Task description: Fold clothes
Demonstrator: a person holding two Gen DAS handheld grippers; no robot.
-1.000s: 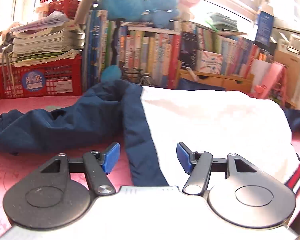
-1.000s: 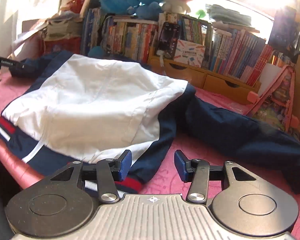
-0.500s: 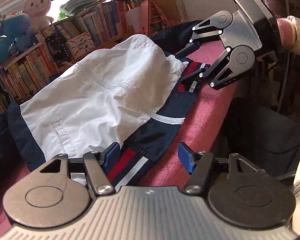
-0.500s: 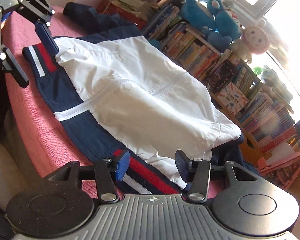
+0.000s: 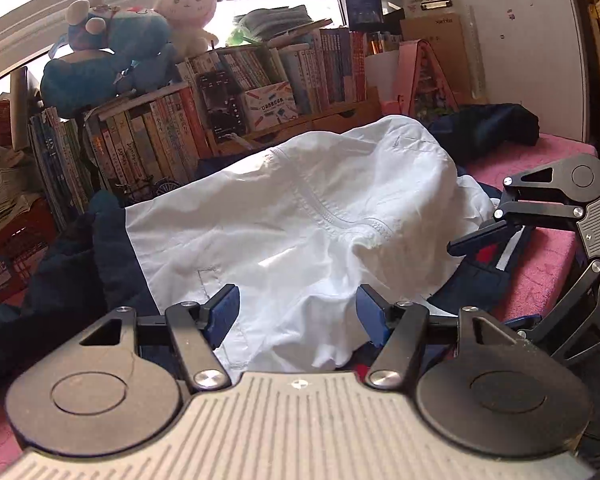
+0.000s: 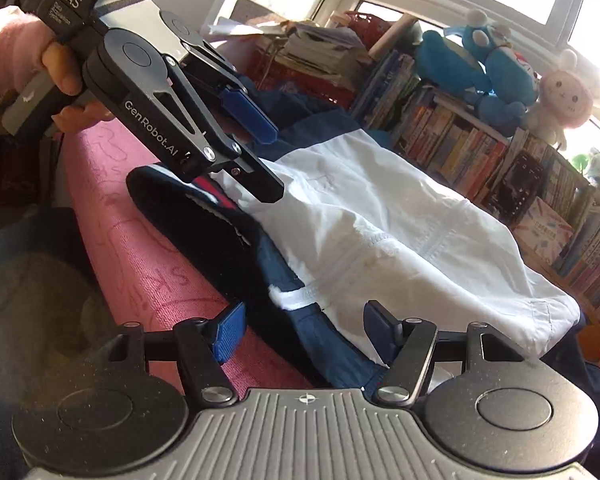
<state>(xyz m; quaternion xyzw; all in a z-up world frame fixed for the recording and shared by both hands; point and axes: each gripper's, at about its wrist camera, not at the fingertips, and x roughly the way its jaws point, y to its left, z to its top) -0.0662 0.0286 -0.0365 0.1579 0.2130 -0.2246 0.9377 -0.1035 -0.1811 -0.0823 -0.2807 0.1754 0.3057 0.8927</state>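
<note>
A white jacket with navy sleeves and a red, white and navy striped hem lies spread on the pink table mat. My left gripper is open at the hem's left end, with bunched white fabric between its blue pads. From the right wrist view the left gripper straddles that hem corner, held by a hand in a pink sleeve. My right gripper is open low over the navy hem band of the jacket. Seen from the left, the right gripper sits at the striped hem's right end.
A bookshelf packed with books runs along the back, with plush toys on top. A red crate of papers stands at the back left and a pink case at the back right. The table's front edge drops off beside the hem.
Both grippers have swung from the sleeves to the jacket's near hem and moved in over the fabric. Both have stayed open.
</note>
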